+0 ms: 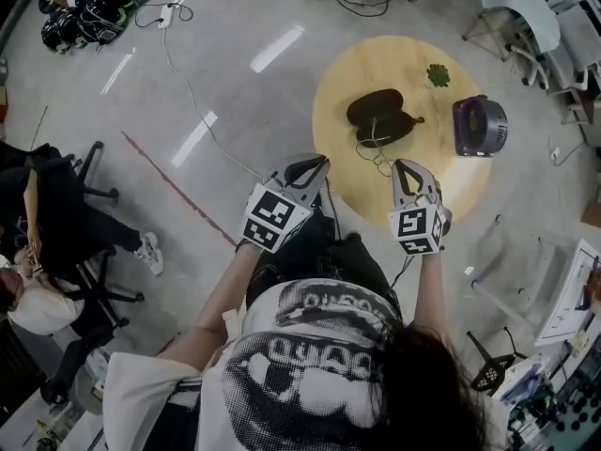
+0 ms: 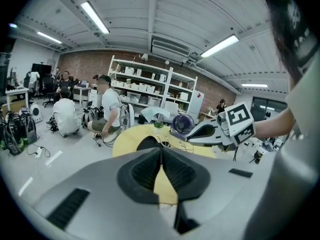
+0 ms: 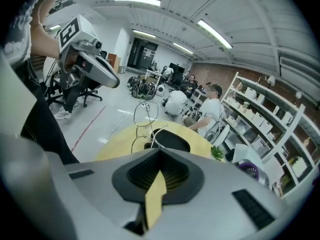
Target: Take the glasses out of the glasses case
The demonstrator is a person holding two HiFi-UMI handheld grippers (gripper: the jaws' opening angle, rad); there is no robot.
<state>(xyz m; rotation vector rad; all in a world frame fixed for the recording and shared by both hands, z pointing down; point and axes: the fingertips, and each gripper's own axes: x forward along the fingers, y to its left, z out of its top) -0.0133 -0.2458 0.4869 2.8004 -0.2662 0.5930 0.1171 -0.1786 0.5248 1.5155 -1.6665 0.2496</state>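
Right gripper (image 3: 159,151) pinches the glasses (image 3: 145,129), frame straight ahead of our tips, case (image 3: 171,140) beyond. Left gripper (image 2: 161,148) closed, empty.

I'm looking steeply down from the head camera, well above the round table (image 1: 338,83). Each gripper camera is sitting close behind its own jaws and facing across that same table. The left one is also catching the right gripper (image 2: 175,132), and the right one the left gripper (image 3: 114,80).
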